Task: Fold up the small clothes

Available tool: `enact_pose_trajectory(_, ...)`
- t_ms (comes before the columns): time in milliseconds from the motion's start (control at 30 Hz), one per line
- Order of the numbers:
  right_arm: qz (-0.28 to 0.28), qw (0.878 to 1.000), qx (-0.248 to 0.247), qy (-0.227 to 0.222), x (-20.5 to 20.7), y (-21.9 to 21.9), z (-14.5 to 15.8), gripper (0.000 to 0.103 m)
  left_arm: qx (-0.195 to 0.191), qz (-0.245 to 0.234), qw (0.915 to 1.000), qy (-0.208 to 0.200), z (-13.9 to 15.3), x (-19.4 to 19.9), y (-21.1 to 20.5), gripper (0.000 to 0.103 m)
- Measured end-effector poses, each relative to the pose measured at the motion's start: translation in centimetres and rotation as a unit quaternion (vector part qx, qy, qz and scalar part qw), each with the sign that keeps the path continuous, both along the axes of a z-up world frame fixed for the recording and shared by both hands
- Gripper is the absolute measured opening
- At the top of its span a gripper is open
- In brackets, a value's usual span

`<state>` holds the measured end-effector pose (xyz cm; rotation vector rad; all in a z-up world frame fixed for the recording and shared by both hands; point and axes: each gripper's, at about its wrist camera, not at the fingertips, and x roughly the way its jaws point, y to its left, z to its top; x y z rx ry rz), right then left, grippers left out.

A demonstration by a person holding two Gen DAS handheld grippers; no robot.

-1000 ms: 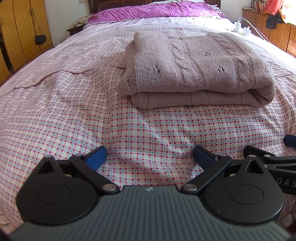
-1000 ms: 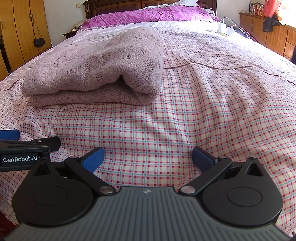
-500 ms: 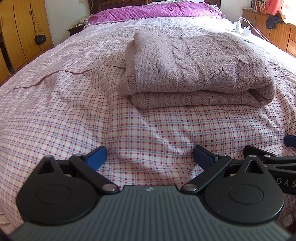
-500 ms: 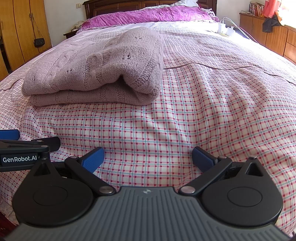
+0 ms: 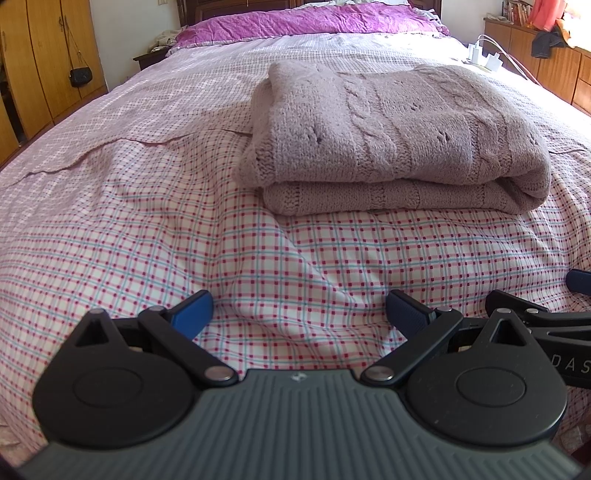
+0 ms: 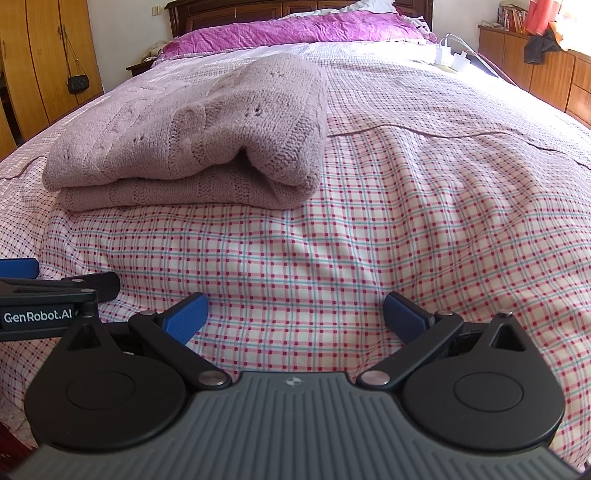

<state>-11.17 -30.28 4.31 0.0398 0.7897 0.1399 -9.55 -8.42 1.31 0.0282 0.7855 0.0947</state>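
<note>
A mauve cable-knit sweater lies folded in a thick rectangle on the checked bedsheet; in the right wrist view the sweater sits up and to the left. My left gripper hangs open over the sheet, well short of the sweater's near edge, with nothing between its blue fingertips. My right gripper is likewise open and empty, right of the sweater. Each gripper shows at the edge of the other's view: the right one at the right edge in the left wrist view, the left one at the left edge in the right wrist view.
A purple duvet lies at the headboard. White chargers and cables rest on the bed's far right. Wooden wardrobes with a hanging black bag stand left; a wooden dresser stands right.
</note>
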Motion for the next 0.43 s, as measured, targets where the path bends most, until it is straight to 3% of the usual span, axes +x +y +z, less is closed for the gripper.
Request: enact_pose_trajectory(433,0.000,1.000,-0.001,0.000,0.01,0.03,-0.03,0.103,0.002,-0.001,1.0000,0.000,-0.11,0.02,0.04,0.102)
